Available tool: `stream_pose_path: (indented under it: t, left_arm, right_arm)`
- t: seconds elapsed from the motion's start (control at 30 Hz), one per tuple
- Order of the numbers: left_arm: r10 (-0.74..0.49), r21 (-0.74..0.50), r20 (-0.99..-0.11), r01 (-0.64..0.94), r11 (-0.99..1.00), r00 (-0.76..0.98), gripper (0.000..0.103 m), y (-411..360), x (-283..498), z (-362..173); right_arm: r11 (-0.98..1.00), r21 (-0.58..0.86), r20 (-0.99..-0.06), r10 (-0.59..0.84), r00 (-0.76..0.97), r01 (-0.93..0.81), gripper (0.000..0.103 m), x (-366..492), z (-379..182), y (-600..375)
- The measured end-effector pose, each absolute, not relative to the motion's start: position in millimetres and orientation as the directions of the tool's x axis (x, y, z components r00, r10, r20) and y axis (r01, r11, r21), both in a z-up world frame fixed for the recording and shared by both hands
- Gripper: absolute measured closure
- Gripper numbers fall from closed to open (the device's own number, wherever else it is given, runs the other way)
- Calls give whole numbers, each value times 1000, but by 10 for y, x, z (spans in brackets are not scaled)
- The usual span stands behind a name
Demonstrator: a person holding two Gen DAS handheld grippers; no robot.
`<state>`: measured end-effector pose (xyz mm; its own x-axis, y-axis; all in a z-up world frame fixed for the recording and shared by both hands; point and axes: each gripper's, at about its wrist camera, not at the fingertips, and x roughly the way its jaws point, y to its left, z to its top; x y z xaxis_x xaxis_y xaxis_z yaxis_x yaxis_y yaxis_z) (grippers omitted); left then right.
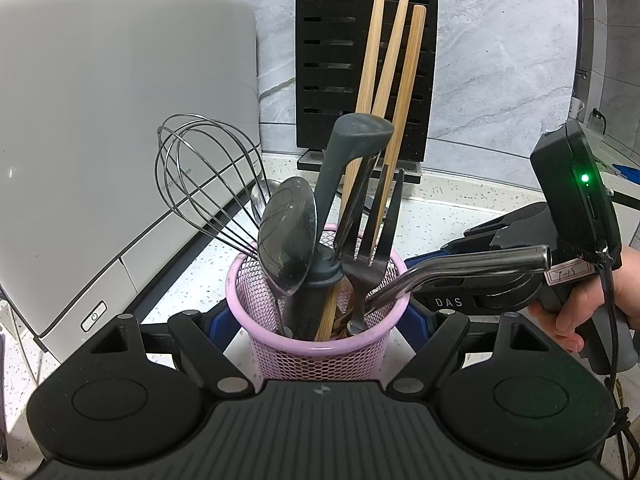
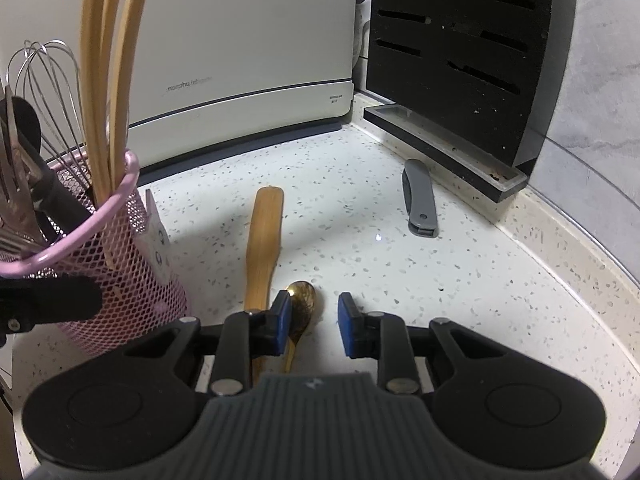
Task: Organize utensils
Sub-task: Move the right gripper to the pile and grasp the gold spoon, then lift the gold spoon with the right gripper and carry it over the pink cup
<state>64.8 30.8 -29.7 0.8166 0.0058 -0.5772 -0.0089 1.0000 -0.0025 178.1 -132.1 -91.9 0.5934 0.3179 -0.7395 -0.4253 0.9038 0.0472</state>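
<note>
A pink mesh cup (image 1: 320, 344) stands between my left gripper's (image 1: 318, 322) fingers, which are shut on its sides. It holds a whisk (image 1: 204, 176), a steel spoon (image 1: 287, 236), a black fork (image 1: 374, 256), a grey-handled tool (image 1: 344, 168) and wooden sticks (image 1: 394, 64). The cup also shows at the left of the right wrist view (image 2: 120, 240). My right gripper (image 2: 312, 320) is open low over the counter. A gold spoon (image 2: 303, 304) lies between its fingers and a wooden spatula (image 2: 264, 240) lies just left of them.
A grey folded peeler (image 2: 420, 200) lies on the speckled counter (image 2: 480, 280) at the far right. A black knife block (image 2: 460, 60) stands at the back right. A white appliance (image 2: 240, 40) stands at the back left.
</note>
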Motion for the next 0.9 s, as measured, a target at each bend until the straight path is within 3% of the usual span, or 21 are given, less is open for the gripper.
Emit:
stream_pose_path:
  t: [0.1,0.2,0.3,0.7,0.9]
  left_arm:
    - [6,-2,-577,-9,1000,817,10,306,649,-296]
    - [5,-2,-577,-8,1000,817,10,303,651,-296]
    - [5,-2,-577,-7,1000,817,10,300,653,-294]
    - [3,-8,-579,-9,1000,815,10,312,644,-292]
    - [6,-10,-580,-14,1000,815,10,301,647,-285]
  right_arm:
    - [897,40,-744,321,586,-441,91,1763,-901,-1278]
    - [893,14,-746,309,590,-450,94,1743,-894,-1228]
    - [901,36,-741,315,593,-433,103,1760,-874,-1266]
    - [910,227,-718,397,572,-346,103,1710,-597,-1514]
    - [901,292,-599,433,674,-320,103,1556,-309,-1641]
